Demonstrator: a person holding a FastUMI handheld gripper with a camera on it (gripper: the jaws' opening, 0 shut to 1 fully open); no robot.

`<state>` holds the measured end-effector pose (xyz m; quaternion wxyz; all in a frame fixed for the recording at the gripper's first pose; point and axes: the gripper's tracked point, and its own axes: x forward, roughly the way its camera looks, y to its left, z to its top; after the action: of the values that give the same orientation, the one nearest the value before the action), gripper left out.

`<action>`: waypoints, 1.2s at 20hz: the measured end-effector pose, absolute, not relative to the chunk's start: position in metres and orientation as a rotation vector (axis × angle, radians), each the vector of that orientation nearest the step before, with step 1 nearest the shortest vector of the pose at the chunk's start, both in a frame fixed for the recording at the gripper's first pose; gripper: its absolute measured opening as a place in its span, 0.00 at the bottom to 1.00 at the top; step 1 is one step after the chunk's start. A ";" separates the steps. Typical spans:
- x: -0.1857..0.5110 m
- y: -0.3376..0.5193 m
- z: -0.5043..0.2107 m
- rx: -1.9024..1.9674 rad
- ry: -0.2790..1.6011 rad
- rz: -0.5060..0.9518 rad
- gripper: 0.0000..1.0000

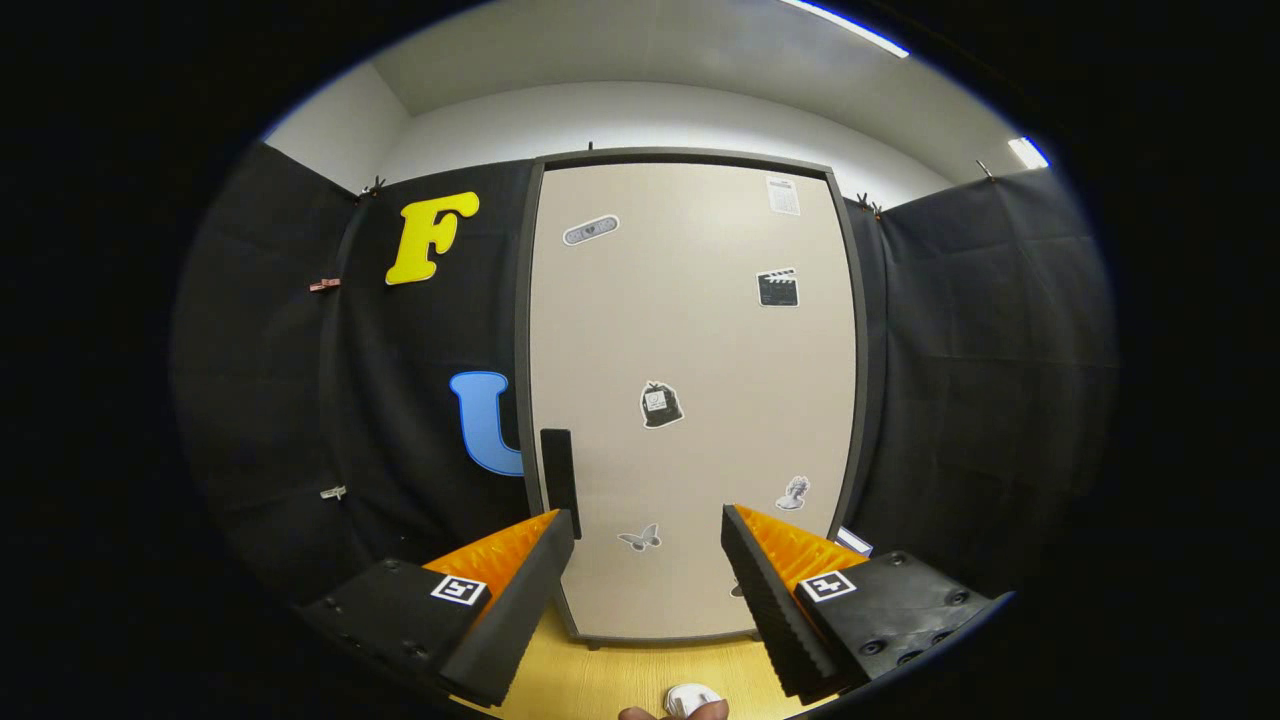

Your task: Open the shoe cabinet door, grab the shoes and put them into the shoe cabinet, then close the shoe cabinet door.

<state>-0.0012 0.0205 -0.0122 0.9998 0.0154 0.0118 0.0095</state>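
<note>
The shoe cabinet stands straight ahead, its tall beige door (690,400) closed inside a dark frame and dotted with several small stickers. A black vertical handle (560,480) sits on the door's left edge, just above my left fingertip. My gripper (648,525) is open, the fingers spread wide with nothing between them, still short of the door. A small white thing (690,698) lies on the floor below the fingers, partly cut off, so I cannot tell whether it is a shoe.
Black cloth walls (980,380) close in on both sides of the cabinet. A wooden floor (640,670) runs from the cabinet base toward me. Part of a person's hand (670,712) shows next to the white thing.
</note>
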 end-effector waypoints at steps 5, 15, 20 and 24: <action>0.010 0.047 -0.008 0.039 0.002 0.043 0.97; 0.088 0.096 -0.032 0.030 0.013 0.050 0.97; 0.134 0.107 -0.053 0.045 0.040 0.043 0.98; 0.159 0.107 -0.075 0.001 0.067 0.021 0.90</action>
<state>0.1592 0.1070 -0.0747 0.9994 0.0007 0.0337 0.0106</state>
